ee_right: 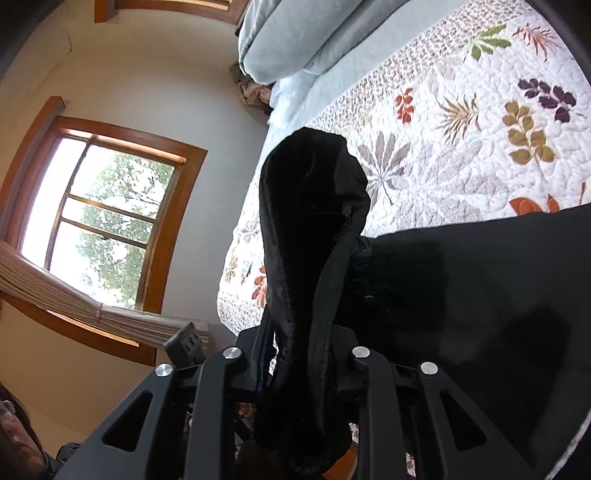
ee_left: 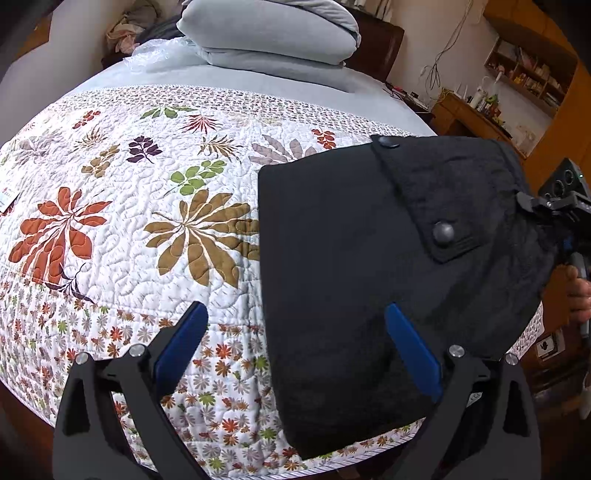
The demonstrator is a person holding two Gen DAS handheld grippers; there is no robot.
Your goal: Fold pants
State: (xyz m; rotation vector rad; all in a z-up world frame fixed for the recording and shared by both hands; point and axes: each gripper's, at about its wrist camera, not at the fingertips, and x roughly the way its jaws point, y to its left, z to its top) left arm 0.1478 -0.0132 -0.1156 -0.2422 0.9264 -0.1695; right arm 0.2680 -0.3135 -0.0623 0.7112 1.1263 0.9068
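The black pants (ee_left: 351, 280) lie folded on the floral quilt (ee_left: 147, 206) at the bed's near right side, a buttoned pocket flap (ee_left: 443, 232) on top. My left gripper (ee_left: 295, 350) is open, its blue pads (ee_left: 181, 347) astride the pants' left edge just above the bed. My right gripper (ee_left: 554, 206) shows at the far right edge, clamped on the pants' waist end. In the right wrist view it (ee_right: 295, 369) is shut on a bunched fold of the pants (ee_right: 306, 229) that stands up between its fingers; the remaining cloth (ee_right: 480, 295) lies flat to the right.
A stack of grey pillows and bedding (ee_left: 269, 33) lies at the head of the bed. A wooden desk and shelves (ee_left: 509, 92) stand beyond the right side. A window (ee_right: 99, 221) is in the wall. The bed's near edge (ee_left: 221, 458) is just below my left gripper.
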